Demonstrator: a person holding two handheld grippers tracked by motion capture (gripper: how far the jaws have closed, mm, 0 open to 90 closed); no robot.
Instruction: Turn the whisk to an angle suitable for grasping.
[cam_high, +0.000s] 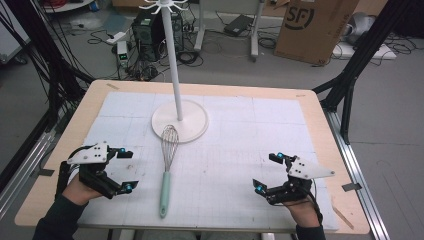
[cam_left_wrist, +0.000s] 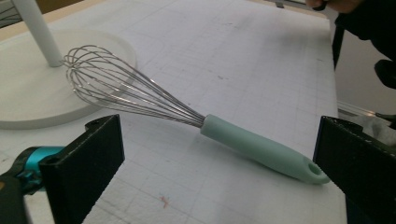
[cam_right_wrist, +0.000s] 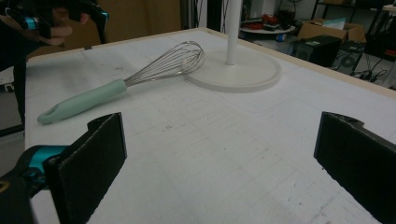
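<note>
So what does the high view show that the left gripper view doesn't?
High view alone: both tongs, left and right, open and apart from the whisk; the stand's full pole with its hooks; the floor behind, with a cardboard box.

Left gripper view alone: the hanging hole in the end of the whisk's handle, seen close.

Both: the whisk lying flat on the white mat, its wires over the stand's round base.
</note>
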